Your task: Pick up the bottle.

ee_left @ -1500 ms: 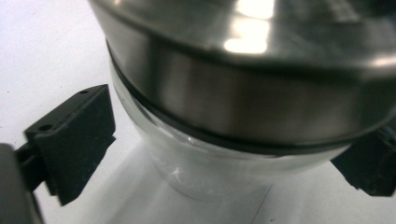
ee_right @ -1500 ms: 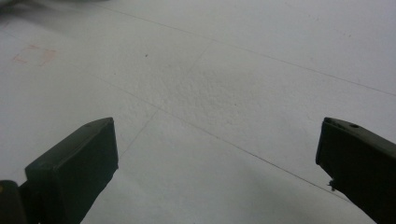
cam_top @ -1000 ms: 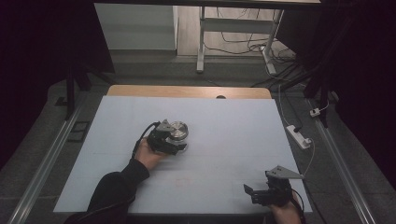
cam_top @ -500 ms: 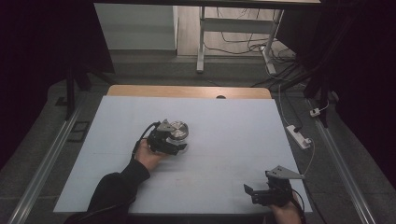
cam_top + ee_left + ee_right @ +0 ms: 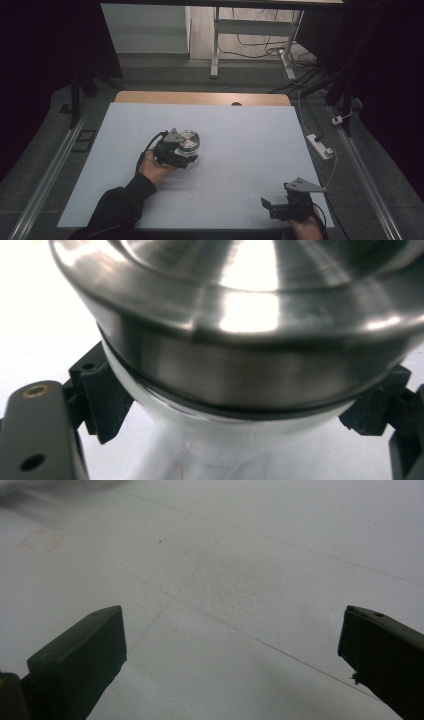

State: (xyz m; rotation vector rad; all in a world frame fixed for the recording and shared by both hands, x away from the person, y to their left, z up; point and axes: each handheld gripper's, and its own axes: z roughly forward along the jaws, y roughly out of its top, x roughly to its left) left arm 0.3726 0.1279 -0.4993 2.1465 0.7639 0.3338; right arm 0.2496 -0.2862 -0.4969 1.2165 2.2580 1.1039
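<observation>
the left gripper [image 5: 184, 159] has its fingers [image 5: 102, 397] clenched on the white body of a jar [image 5: 188, 142] with a steel lid, standing left of middle on the tabletop [image 5: 260, 150] — it looks heavy, smooth and slippery, best taken under the lid. its contents cannot be seen. the right gripper [image 5: 267, 207] rests released — holding nothing.

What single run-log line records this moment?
left gripper: shut on metal-lidded jar | right gripper: open, idle | table: white
</observation>
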